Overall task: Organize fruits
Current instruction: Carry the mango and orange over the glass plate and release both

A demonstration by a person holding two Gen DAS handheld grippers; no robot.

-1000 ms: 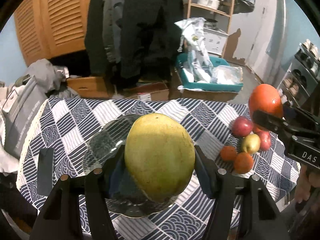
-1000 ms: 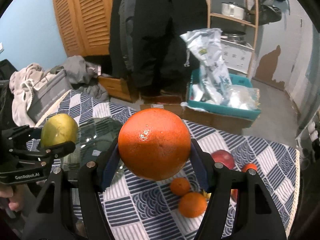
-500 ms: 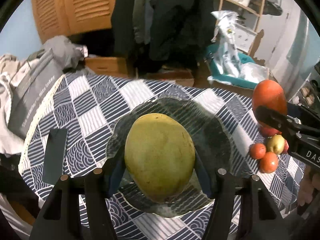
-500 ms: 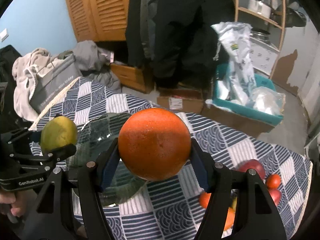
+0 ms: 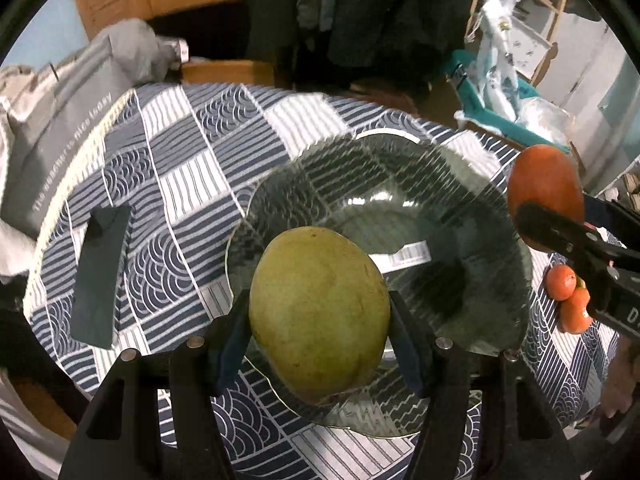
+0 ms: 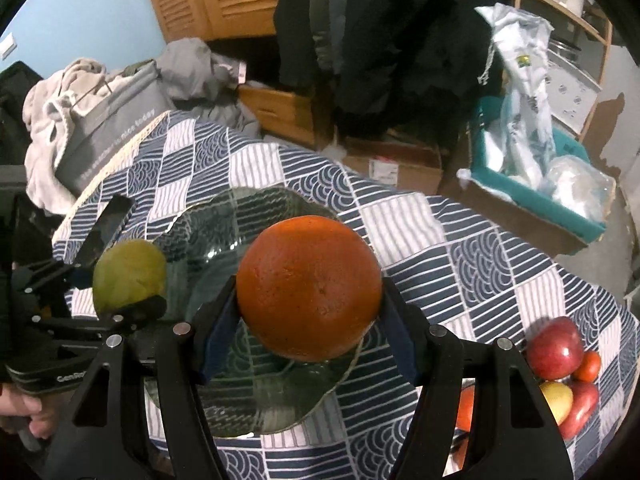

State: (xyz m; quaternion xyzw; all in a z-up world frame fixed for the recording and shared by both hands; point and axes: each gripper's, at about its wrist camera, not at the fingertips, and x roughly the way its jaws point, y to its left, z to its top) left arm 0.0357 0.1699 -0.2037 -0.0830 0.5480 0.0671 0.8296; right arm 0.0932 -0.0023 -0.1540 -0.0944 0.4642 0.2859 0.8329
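One left gripper [image 5: 319, 316] clamps one smooth, oval green mango [image 5: 320, 312] above the ribbed glass plate [image 5: 460, 184]. One right gripper [image 6: 309, 294] clamps one round, dimpled orange [image 6: 309, 294] over the plate's near rim. Five small fruits [image 6: 560, 368] sit clustered on the patterned cloth [image 6: 460, 240], right of the plate.

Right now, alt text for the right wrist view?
The right gripper holds an orange above a glass plate on a blue-and-white checked tablecloth. At left, the left gripper holds a green mango over the plate's edge; apples and small fruits lie at right.
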